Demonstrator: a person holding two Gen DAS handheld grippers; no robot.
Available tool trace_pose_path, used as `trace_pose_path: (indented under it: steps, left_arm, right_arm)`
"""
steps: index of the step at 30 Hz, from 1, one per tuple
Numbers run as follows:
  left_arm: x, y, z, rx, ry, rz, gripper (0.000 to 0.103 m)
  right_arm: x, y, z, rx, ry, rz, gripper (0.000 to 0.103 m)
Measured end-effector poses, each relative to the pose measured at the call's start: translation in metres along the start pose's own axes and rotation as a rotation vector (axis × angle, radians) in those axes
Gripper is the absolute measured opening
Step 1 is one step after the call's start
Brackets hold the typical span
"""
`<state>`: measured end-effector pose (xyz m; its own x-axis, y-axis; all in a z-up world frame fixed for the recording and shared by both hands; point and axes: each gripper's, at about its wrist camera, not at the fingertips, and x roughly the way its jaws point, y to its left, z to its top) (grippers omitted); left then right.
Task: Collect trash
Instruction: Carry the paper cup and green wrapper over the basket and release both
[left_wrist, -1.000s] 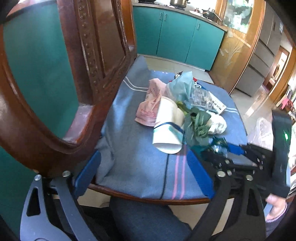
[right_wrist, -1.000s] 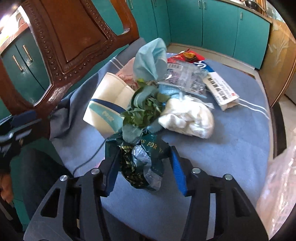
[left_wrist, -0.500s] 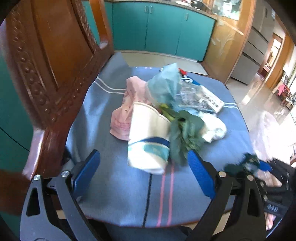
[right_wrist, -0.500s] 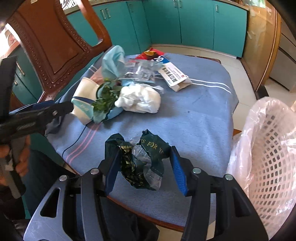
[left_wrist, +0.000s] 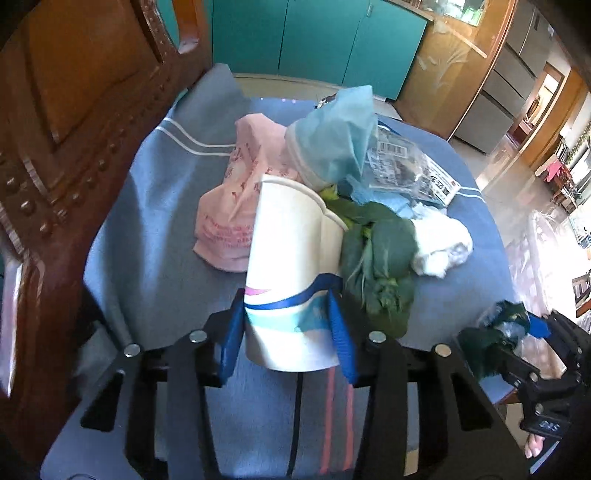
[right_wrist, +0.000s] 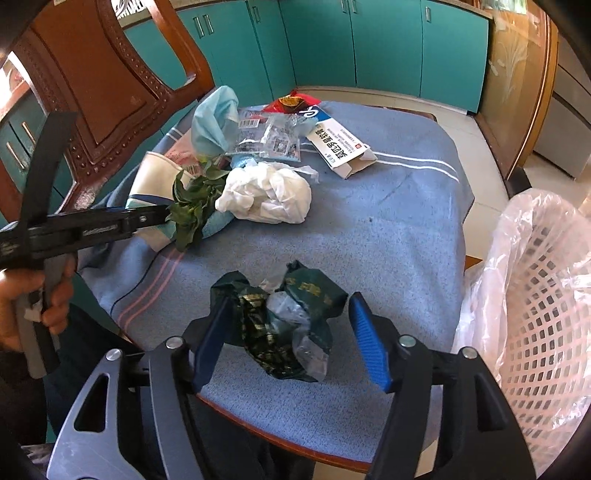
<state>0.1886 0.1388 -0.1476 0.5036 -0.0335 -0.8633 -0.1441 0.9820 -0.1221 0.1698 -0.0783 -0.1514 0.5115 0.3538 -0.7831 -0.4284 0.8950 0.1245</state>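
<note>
Left gripper (left_wrist: 288, 332) jaws have just closed onto the paper cup (left_wrist: 291, 280), lying near the blanket's (right_wrist: 388, 229) chair-back edge, for pickup. Right gripper (right_wrist: 291, 339) jaws have just opened; the green wrapper (right_wrist: 284, 317) sits loose between them at the front edge, basket (right_wrist: 546, 280) beside.

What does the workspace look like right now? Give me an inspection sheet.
Surface: blue blanket over a chair seat.
Job's things: paper cup, green wrapper, leaves, white wad, carton; lined basket at the right.
Clutter: nothing seen beyond the trash.
Grippers: left gripper has just been closing and grips the paper cup; right gripper has just been opening, green wrapper between its jaws, one pad clear.
Cables: nothing seen.
Surroundings: wooden chair back, teal cabinets.
</note>
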Motion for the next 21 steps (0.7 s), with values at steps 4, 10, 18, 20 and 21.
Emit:
trace_pose_path:
  steps: [4, 10, 18, 20, 21]
  left_arm:
    - [-0.021, 0.003, -0.012, -0.011, -0.046, 0.010, 0.044]
    - [-0.062, 0.005, -0.026, -0.033, -0.138, 0.038, 0.044]
    - [-0.088, -0.004, -0.033, -0.007, -0.207, 0.069, 0.044]
    - [-0.091, -0.008, -0.036, -0.001, -0.209, 0.059, 0.044]
    - [-0.093, -0.009, -0.038, 0.002, -0.211, 0.058, 0.044]
  right_arm:
    - [0.003, 0.009, 0.001, -0.030, -0.004, -0.029, 0.064]
    - [0.004, 0.022, 0.001, -0.065, -0.010, -0.020, 0.051]
    - [-0.012, 0.026, 0.005, -0.061, -0.052, -0.038, 0.050]
    - [-0.014, 0.026, 0.004, -0.069, -0.058, -0.052, 0.050]
    - [-0.016, 0.026, 0.004, -0.067, -0.062, -0.053, 0.050]
